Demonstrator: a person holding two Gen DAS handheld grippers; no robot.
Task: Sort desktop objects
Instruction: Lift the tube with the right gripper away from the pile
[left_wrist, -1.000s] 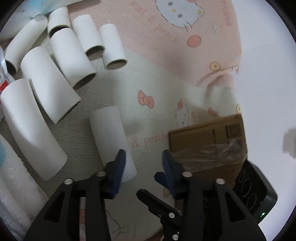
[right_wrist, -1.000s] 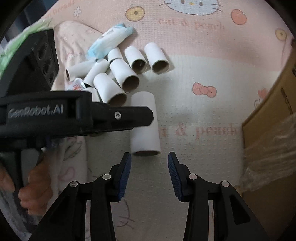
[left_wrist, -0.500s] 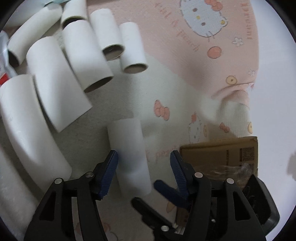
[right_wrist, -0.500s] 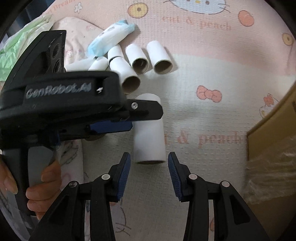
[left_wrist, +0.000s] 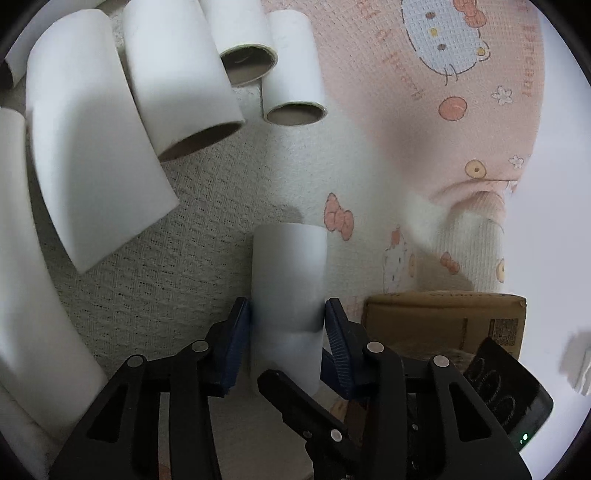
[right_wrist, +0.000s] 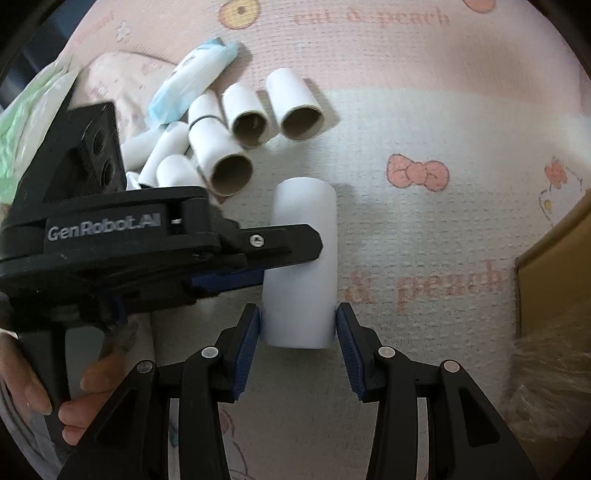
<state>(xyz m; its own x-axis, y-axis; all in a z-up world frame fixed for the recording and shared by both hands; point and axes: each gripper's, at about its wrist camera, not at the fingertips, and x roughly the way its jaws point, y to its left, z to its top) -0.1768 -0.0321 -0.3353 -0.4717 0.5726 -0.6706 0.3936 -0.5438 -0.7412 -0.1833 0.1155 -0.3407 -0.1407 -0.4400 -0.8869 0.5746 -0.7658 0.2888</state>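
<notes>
Trouble brewing: left hand-held gripper closing around the lone paper tube, right hand-held gripper straddling its end, jaws apart — squeeze harder and thin cardboard crushes.

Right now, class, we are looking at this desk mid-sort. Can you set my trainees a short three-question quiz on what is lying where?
1. True or false: the lone paper tube lies apart from the pile of tubes, not touching it.
2. Choose one. In the right wrist view, what lies at the far end of the pile? A: a blue and white packet. B: a mug. C: a spoon.
3. Short answer: what is the brown container at the right edge of that view made of?

Key: 1 true. 2 A. 3 cardboard.
</notes>
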